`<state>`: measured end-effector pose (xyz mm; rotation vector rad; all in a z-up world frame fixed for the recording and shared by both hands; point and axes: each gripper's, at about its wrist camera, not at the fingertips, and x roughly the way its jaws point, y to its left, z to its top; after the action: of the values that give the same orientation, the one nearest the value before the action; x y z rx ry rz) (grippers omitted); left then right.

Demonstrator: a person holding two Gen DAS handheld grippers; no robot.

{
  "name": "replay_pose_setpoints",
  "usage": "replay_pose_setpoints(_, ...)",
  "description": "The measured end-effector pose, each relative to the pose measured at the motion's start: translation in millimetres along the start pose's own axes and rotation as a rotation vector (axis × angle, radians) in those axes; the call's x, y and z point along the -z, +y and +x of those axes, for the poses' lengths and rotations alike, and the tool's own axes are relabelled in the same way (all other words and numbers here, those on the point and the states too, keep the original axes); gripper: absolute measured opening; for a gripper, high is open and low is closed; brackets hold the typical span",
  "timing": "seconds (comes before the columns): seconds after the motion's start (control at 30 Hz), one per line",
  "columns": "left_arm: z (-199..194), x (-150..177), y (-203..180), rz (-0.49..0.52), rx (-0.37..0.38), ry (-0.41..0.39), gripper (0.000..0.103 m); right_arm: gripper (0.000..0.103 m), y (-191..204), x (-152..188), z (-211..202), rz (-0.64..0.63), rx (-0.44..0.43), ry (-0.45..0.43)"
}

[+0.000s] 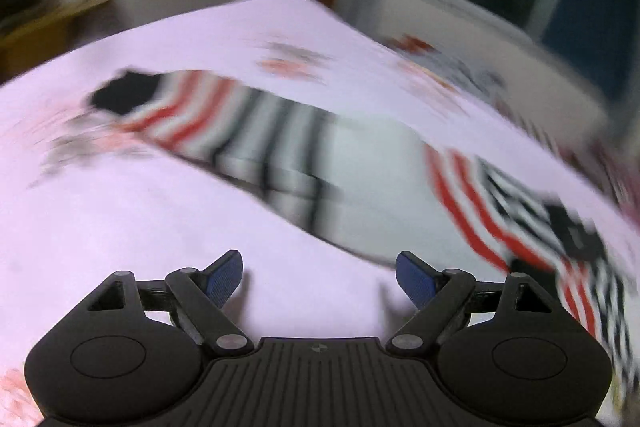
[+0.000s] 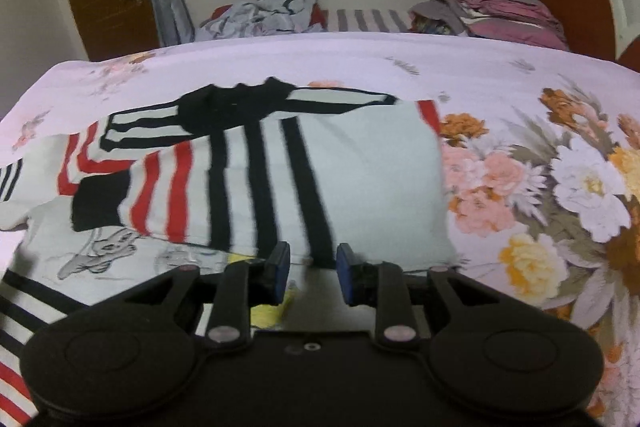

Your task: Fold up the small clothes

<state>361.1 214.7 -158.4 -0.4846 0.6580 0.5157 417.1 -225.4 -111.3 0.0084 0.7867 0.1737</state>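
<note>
My left gripper (image 1: pixel 319 277) points forward and down, its jaws standing wide apart with nothing between the blue pads (image 1: pixel 224 277); the whole left wrist view is smeared with motion blur. My right gripper (image 2: pixel 313 273) also tilts downward, its jaws drawn much closer together, leaving only a narrow gap. I see the right pads (image 2: pixel 281 269) standing parallel and upright, and I can make out nothing pinched between them. No hand or sleeve shows in either view.

white shirt (image 2: pixel 360 167) with black and red stripes and black cuffs; pale pink bedsheet (image 2: pixel 500 75) printed with peach, white, yellow and orange flowers; blue gripper pads (image 2: pixel 282 269).
</note>
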Motion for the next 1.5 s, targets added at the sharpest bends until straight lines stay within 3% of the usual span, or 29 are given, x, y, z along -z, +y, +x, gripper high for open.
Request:
replay_pose_setpoints(0.07,13,-14,34,-0.12,0.002,0.01,0.072,0.025,9,-3,3,-0.003,0.002,-0.003)
replay_pose_setpoints(0.2,44,-34,85,-0.253,0.011,0.041,0.072,0.025,22,-13,11,0.046,0.032,0.001)
replay_pose_setpoints(0.43,81,-69,135,-0.343,0.136,0.019,0.071,0.025,54,-24,19,0.081,0.111,0.0)
replay_pose_setpoints(0.63,106,-93,157,-0.374,0.149,0.002,0.044,0.024,60,-25,24,0.211,0.146,0.013)
replay_pose_setpoints(0.67,110,-97,156,-0.356,0.139,0.002,0.031,0.022,58,-23,25,0.239,0.146,0.018)
replay_pose_setpoints(0.73,115,-105,147,-0.272,0.116,0.009,0.004,0.017,57,-21,28,0.283,0.138,0.029)
replay_pose_setpoints(0.87,106,-113,114,-0.123,0.169,-0.052,0.004,0.012,61,-19,25,0.306,0.124,0.018)
replay_pose_setpoints(1.1,90,-104,11,0.109,0.304,-0.04,0.004,0.012,62,-21,25,0.298,0.1,0.007)
replay_pose_setpoints(1.3,78,-69,-92,0.287,0.413,0.012,0.004,0.012,49,-22,23,0.319,0.056,-0.01)
replay_pose_setpoints(1.5,46,-18,-170,0.446,0.487,0.06,0.004,0.013,28,-18,19,0.332,0.013,-0.004)
